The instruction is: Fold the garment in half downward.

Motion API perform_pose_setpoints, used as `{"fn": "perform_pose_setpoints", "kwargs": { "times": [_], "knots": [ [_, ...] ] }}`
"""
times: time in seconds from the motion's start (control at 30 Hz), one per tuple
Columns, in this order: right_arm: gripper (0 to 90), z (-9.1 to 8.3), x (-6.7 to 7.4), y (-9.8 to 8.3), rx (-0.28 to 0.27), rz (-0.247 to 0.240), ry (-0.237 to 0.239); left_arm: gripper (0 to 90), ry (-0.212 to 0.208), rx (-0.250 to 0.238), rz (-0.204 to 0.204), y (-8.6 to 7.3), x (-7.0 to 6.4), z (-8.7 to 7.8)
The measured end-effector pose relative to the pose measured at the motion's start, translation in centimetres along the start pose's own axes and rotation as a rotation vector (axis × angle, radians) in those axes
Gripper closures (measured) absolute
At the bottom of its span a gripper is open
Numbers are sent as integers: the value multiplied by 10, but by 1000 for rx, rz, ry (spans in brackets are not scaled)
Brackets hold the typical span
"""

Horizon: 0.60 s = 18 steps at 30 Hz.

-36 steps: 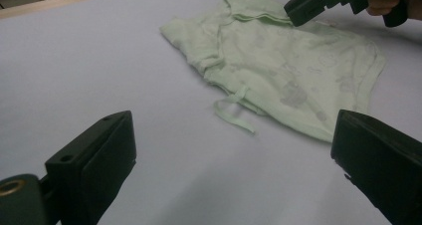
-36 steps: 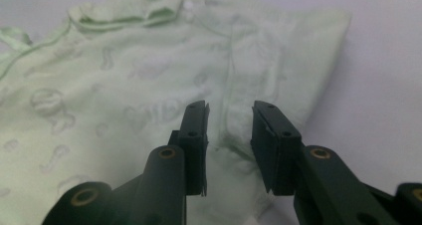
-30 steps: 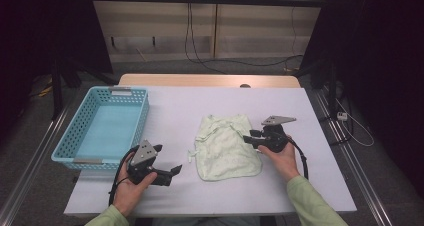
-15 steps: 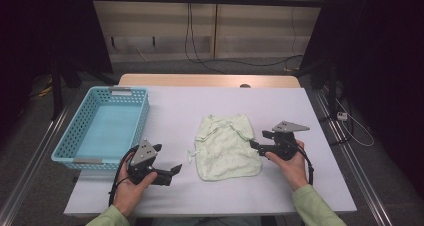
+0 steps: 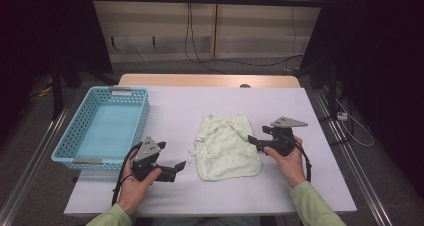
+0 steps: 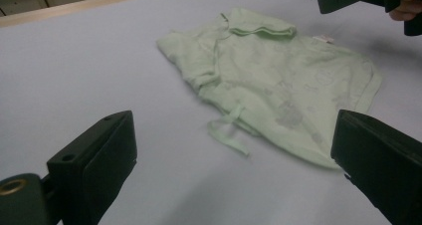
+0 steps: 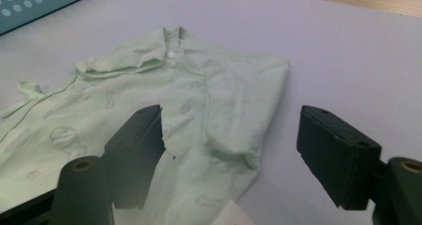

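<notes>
Two grippers, one little garment, and nothing grabbed yet, so this looks like the setup beat of a folding or tidy-up job. The pale green baby shirt [image 5: 227, 146] lies flat-ish in the middle of the table [image 5: 210, 103], collar end pointing away from the person, one tie string [image 6: 227, 129] trailing off its edge on the left gripper's side.

The right gripper [image 5: 251, 140] sits at the shirt's right edge, jaws spread wide and empty; in the right gripper view they straddle the folded-in sleeve [image 7: 244, 113]. The left gripper [image 5: 179, 166] hangs near the front left corner of the cloth, just short of it, jaws also gaping, holding nothing.

My guess for the next move: each side has to come down low and pinch one layer of fabric at an edge, since the cloth is thin and lies flush on the table.

Pose-wise, both forearms come in from the bottom of the high view, hands wrapped around the handles, grippers angled inward toward the shirt. The blue basket [image 5: 80, 161] waits empty, well off to the left.
</notes>
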State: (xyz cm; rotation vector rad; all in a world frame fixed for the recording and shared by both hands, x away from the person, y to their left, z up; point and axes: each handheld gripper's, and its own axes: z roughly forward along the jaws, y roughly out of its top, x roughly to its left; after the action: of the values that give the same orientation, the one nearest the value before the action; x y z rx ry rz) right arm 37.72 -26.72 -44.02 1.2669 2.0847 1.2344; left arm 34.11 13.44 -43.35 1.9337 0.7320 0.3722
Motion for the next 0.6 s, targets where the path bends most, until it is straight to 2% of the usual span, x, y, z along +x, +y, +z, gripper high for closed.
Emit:
{"fn": "perform_pose_setpoints", "kwargs": {
  "times": [0.17,0.23,0.33,0.43,0.5,0.6],
  "knots": [
    [247,0,-1,3,0,3,5,42,5,-11,24,12,-6,12],
    [242,1,-2,5,1,1,16,41,10,-16,47,17,-9,17],
    [240,4,-3,8,-1,-1,23,35,2,-15,49,27,-11,27],
    [242,7,-4,11,12,-3,31,33,15,-7,51,34,-9,41],
    [254,9,-5,14,20,-7,39,32,-11,21,44,37,-5,49],
    [253,12,-8,18,24,-6,38,36,7,33,30,37,2,58]
  ]
}}
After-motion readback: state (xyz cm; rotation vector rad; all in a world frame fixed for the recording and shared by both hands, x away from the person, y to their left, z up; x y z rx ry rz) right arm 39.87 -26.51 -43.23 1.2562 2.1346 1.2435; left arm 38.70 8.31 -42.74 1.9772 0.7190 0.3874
